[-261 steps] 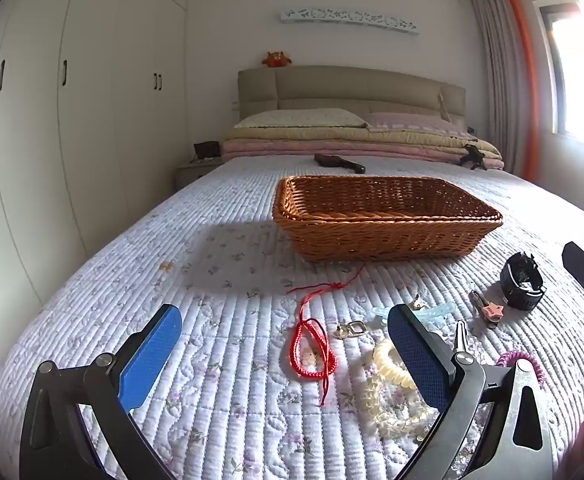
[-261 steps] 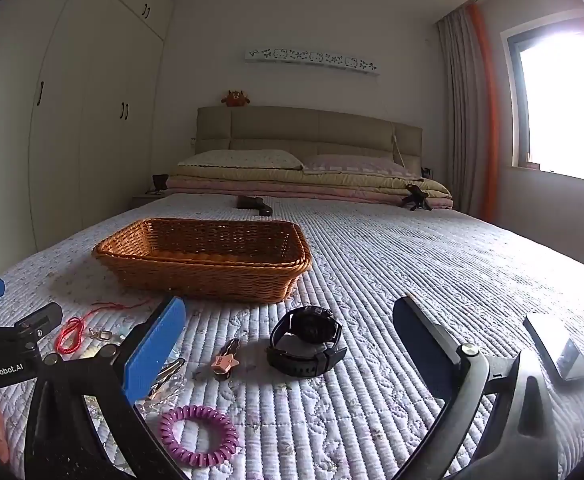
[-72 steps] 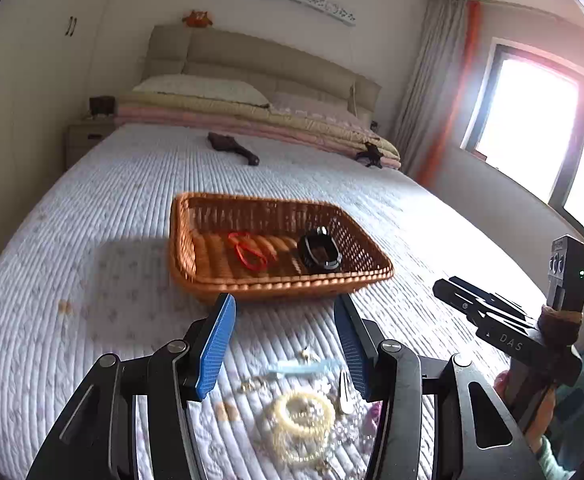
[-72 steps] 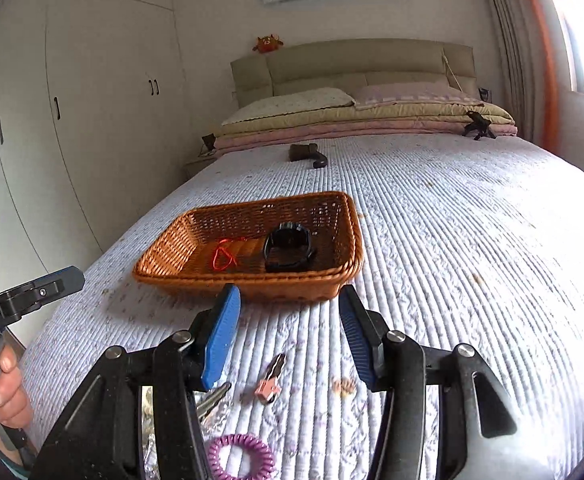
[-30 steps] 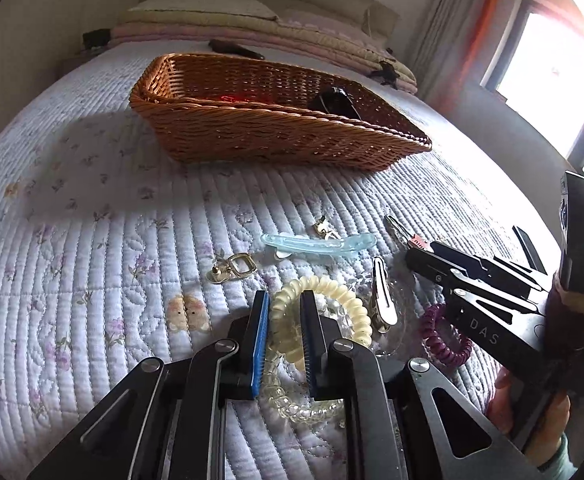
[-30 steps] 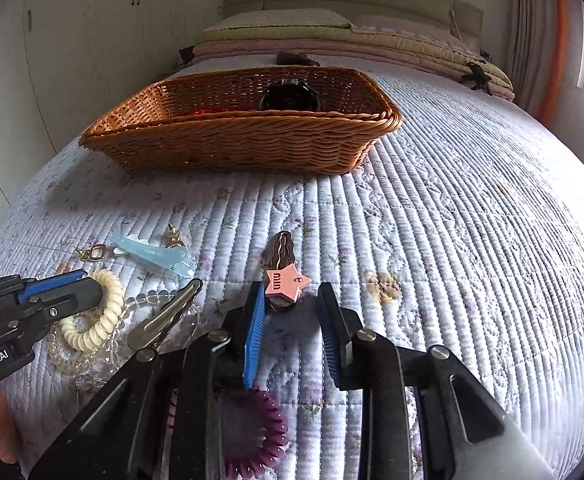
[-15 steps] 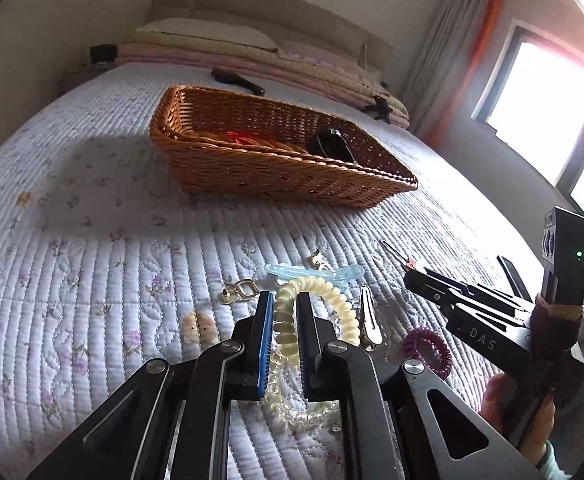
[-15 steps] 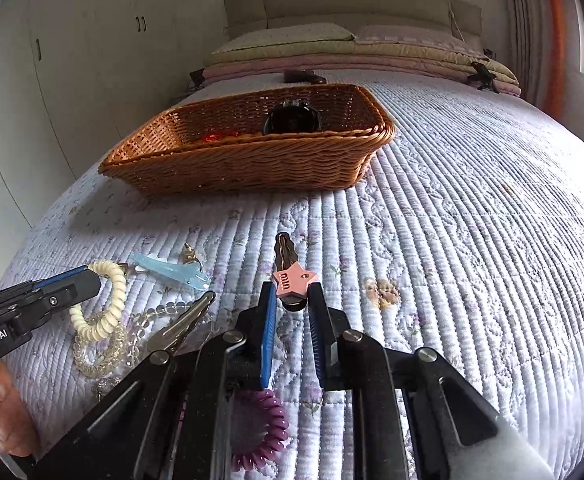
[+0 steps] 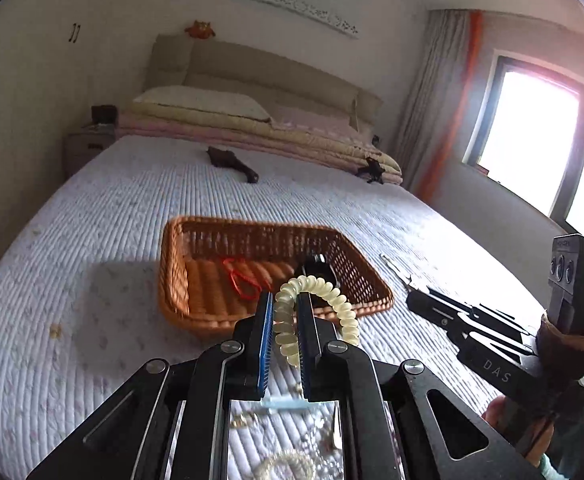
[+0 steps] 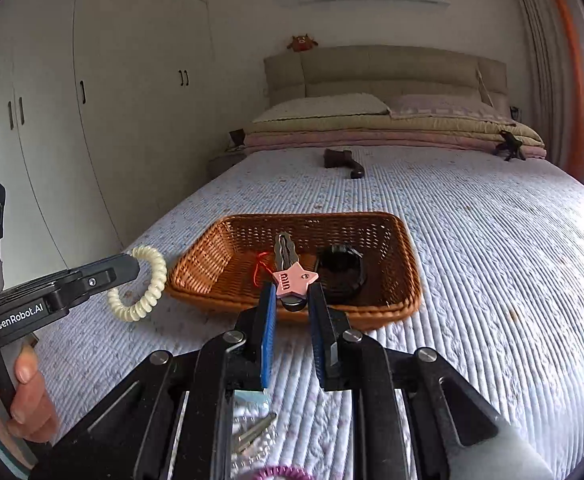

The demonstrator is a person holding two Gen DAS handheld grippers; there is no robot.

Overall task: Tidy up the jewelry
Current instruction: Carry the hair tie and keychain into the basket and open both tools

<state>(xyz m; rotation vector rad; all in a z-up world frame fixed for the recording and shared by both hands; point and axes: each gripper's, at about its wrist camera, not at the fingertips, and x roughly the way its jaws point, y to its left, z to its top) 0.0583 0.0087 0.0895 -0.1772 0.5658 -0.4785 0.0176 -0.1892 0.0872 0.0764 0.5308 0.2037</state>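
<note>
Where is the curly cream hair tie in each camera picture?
Left wrist view: cream coil hair tie sits low in the middle, pinched by the left gripper.
Right wrist view: same tie hangs at the left edge.
Shared landmark: the wicker basket behind it in both.

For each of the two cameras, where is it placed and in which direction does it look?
Left wrist: on the left gripper, facing the headboard; its fingers pinch a cream coil hair tie; right gripper at right.
Right wrist: on the right gripper, same direction; holds a pink star hair clip; left gripper and hand at left.
Shared: wicker basket, bed.
</note>
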